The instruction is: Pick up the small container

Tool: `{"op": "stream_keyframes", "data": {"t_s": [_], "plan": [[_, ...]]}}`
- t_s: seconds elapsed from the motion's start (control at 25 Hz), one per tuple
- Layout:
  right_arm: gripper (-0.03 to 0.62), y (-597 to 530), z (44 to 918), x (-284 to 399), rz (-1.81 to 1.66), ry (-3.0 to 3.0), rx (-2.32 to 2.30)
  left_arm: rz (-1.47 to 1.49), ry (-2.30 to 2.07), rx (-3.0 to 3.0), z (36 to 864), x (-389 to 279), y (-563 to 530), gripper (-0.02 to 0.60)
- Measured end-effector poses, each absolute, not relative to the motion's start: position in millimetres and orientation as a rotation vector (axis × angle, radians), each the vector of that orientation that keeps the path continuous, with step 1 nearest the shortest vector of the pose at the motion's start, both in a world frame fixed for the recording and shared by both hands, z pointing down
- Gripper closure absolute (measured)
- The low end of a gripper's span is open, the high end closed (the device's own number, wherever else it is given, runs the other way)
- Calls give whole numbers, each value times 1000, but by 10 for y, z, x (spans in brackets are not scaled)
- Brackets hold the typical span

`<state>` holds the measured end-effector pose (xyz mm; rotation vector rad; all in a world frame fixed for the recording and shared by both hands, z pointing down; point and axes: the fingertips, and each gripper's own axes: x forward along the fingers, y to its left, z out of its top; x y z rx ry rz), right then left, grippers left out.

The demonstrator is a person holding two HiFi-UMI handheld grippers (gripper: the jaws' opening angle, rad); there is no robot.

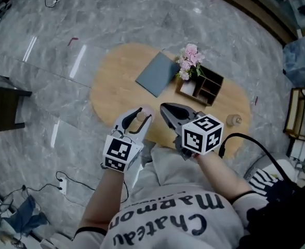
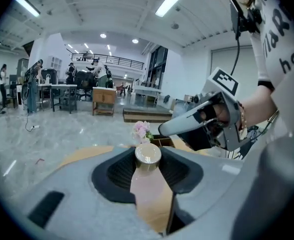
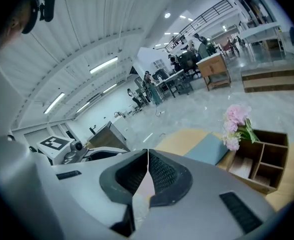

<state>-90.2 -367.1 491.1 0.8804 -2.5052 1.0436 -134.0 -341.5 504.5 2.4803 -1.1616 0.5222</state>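
Note:
The small container point(image 2: 147, 186) is a pale pink bottle with a gold cap. It stands upright between the jaws of my left gripper point(image 2: 148, 156), which is shut on it. In the head view the left gripper point(image 1: 139, 117) holds the container point(image 1: 143, 112) above the near edge of the oval wooden table point(image 1: 116, 84). My right gripper point(image 1: 166, 109) hovers just to its right, jaws shut with nothing between them. In the right gripper view its jaws point(image 3: 147, 159) meet in a thin line.
On the table lie a grey-blue notebook point(image 1: 157, 74), a wooden organizer box point(image 1: 203, 85) with pink flowers point(image 1: 189, 61), and a small clear jar point(image 1: 235, 120) near the right end. A dark shelf point(image 1: 1, 105) stands at the left. Cables run over the marble floor.

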Motion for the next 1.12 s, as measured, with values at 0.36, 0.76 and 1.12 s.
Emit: {"op": "stream_keyframes", "data": {"t_s": [0.36,0.76,1.12], "plan": [[578,-3555,3844,-1050,748,-2657,877,379,-1304,2594,3940,-1400,-3373,433],[579,-3188,3010,-1098,430,-2710,932,248,-1440,2629,3094,-1554,-3032,433],[577,-2839,2235,-1029,352,-2849,966,69,-1499,2704,2338,-1611,-2671,433]]}}
